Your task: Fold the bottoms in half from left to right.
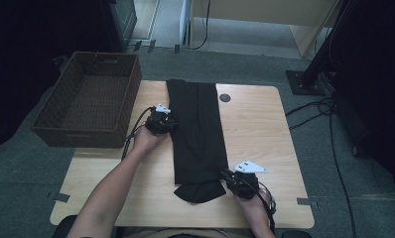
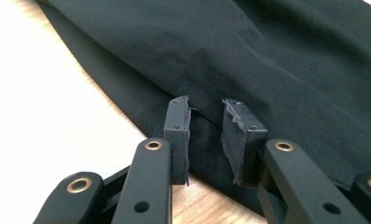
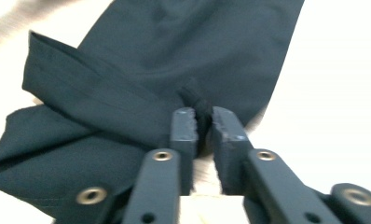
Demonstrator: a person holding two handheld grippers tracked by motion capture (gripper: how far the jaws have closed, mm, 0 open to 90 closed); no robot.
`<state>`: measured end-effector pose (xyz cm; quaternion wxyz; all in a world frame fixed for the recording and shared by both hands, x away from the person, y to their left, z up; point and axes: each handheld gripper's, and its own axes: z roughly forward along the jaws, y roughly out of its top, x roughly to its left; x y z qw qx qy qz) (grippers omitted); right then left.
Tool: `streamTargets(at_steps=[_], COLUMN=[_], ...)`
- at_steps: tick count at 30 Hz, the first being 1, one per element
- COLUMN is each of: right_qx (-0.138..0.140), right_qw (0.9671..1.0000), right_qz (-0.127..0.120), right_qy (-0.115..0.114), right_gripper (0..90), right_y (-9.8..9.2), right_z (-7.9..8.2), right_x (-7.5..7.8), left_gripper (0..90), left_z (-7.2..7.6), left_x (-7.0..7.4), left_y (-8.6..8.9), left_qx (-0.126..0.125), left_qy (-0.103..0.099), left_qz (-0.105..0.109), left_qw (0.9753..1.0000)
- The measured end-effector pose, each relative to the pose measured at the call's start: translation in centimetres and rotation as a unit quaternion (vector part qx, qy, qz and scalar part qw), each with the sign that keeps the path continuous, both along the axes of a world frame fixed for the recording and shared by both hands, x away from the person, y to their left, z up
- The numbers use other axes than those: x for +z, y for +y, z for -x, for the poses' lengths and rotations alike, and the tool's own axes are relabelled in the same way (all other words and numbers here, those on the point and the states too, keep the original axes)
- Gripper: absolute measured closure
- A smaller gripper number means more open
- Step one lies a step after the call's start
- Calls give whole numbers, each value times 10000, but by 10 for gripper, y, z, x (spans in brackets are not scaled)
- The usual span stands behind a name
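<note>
A long black folded garment (image 1: pixel 198 134) lies down the middle of the wooden table (image 1: pixel 257 134), its near end turned under into a rounded flap. My left gripper (image 1: pixel 168 124) is at the garment's left edge, about halfway along. In the left gripper view its jaws (image 2: pixel 206 109) stand apart, straddling the cloth's edge (image 2: pixel 127 98). At the near right corner of the garment is my right gripper (image 1: pixel 230 177). In the right gripper view its jaws (image 3: pixel 202 116) are pressed nearly together on a small raised pinch of the black cloth (image 3: pixel 193 95).
An empty brown wicker basket (image 1: pixel 79 136) stands at the table's left rear corner, partly overhanging it. A round cable hole (image 1: pixel 225 97) sits right of the garment's far end. Bare tabletop lies on both sides of the garment. Cables run over the floor at right.
</note>
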<state>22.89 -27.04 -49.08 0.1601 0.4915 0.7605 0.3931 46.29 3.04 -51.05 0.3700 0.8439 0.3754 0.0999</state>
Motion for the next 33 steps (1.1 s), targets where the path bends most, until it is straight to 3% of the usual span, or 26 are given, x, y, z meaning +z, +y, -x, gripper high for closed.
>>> streamTargets(at_steps=[2,7,13,18,22,29,33], right_qx=[69,324,468,453,529,747,810], right_qw=[9998,9989,9988,9989,9985,9963,9961], right_qz=[-51,-122,-80,3,11,-15,-139], right_qy=[-172,-305,-138,83,171,430,336], right_gripper=[713,688,714,728,724,703,694], right_y=[1,21,52,65,63,57,53], right_z=[-2,-17,-44,-55,-42,4,18], right_x=[4,9,-9,-27,-25,-21,-11], left_gripper=[712,708,708,708,709,708,708], left_z=[0,0,0,0,-1,0,0], left_x=[0,0,0,0,-1,0,0], left_y=[-1,0,0,1,2,1,0], left_qx=[-6,20,20,-1,8,24,28], left_qy=[-8,14,22,30,51,32,27], left_qz=[-33,20,45,68,116,51,39], left_qw=[10000,10000,10000,10000,9999,10000,10000])
